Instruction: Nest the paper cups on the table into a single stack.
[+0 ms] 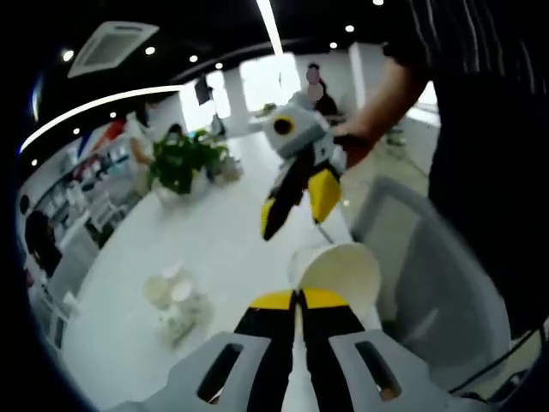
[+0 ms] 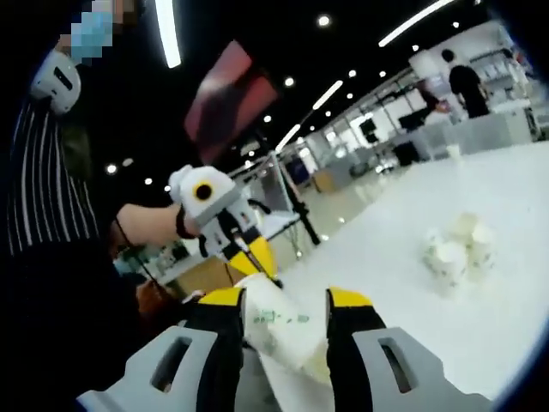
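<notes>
White paper cup (image 1: 336, 270) is pinched at its rim by the closed left gripper (image 1: 297, 300); the open right gripper (image 2: 283, 300) straddles it. More cups (image 2: 455, 249) wait on the table (image 2: 403, 300); next, I judge, nest this one.

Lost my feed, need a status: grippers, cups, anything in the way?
Left gripper shut on paper cup rim. Right gripper open around it. Loose cups wait on table. Nothing blocking.
</notes>
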Motion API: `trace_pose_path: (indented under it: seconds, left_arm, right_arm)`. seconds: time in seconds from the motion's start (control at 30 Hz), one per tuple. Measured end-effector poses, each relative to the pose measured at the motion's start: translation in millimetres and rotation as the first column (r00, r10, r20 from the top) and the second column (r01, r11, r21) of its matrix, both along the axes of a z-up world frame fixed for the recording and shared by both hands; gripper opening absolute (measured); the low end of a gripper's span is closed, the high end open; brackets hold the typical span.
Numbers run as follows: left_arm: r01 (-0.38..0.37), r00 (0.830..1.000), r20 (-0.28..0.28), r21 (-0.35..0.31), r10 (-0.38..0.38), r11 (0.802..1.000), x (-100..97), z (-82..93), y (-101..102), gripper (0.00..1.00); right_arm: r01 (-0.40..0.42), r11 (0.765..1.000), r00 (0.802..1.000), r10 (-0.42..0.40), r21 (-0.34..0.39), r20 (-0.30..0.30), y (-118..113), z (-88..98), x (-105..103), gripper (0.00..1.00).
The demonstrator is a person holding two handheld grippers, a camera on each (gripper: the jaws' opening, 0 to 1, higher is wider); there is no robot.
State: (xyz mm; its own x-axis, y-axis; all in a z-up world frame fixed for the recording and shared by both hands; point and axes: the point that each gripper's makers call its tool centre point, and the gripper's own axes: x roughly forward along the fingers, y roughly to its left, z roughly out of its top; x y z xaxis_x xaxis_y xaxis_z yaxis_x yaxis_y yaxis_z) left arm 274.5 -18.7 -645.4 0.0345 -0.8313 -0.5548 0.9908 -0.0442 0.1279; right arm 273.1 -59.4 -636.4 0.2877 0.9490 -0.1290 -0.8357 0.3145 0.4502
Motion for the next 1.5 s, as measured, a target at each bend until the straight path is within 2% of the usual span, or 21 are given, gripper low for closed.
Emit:
trace_pose_path:
  seconds: [0.23, 0.47, 0.63, 0.77, 0.83, 1.0, 1.13, 1.27, 1.5]
  left_arm:
    - [-0.004, 0.999, -0.033, 0.022, 0.004, 1.0, 1.6, 1.5, -2.6, 0.0]
    - [-0.013, 0.998, -0.058, 0.061, 0.016, 0.998, 3.9, 1.6, -2.6, 0.0]
    - [-0.041, 0.996, -0.081, 0.097, 0.049, 0.994, 7.5, 3.7, -0.7, 0.0]
    - [-0.042, 0.994, -0.096, 0.101, 0.052, 0.994, 7.1, 5.5, -1.3, 0.0]
    - [-0.06, 0.99, -0.121, 0.127, 0.075, 0.99, 7.8, 3.2, -0.1, 0.0]
    - [-0.129, 0.963, -0.216, 0.16, 0.162, 0.979, 8.2, 2.6, 0.3, 0.0]
    - [-0.141, 0.958, -0.224, 0.183, 0.181, 0.973, 10.3, -0.1, 0.7, 0.0]
    - [-0.179, 0.932, -0.281, 0.201, 0.231, 0.963, 10.0, -1.1, -0.8, 0.0]
    - [-0.234, 0.872, -0.367, 0.269, 0.324, 0.934, 7.8, -10.3, 1.2, 0.0]
  right_arm:
    - [-0.038, 0.998, 0.997, 0.041, -0.055, 0.066, -0.6, -2.6, -9.1, 0.42]
    - [-0.041, 0.994, 0.989, 0.054, -0.098, 0.135, -3.4, -1.9, -13.0, 0.53]
    - [-0.058, 0.988, 0.978, 0.085, -0.143, 0.188, -3.3, -2.3, -16.7, 0.59]
    - [-0.065, 0.984, 0.969, 0.102, -0.165, 0.227, -1.7, -2.0, -19.0, 0.63]
    - [-0.054, 0.982, 0.962, 0.099, -0.179, 0.253, -2.9, -2.6, -17.7, 0.66]
    - [-0.048, 0.976, 0.952, 0.108, -0.211, 0.287, -5.7, -5.2, -19.5, 0.72]
    - [-0.025, 0.967, 0.931, 0.115, -0.253, 0.345, -6.6, -7.9, -19.8, 0.85]
    - [-0.01, 0.965, 0.922, 0.111, -0.263, 0.371, -7.6, -7.1, -18.8, 0.91]
    - [0.017, 0.96, 0.904, 0.105, -0.28, 0.414, -8.4, -8.1, -16.6, 1.0]
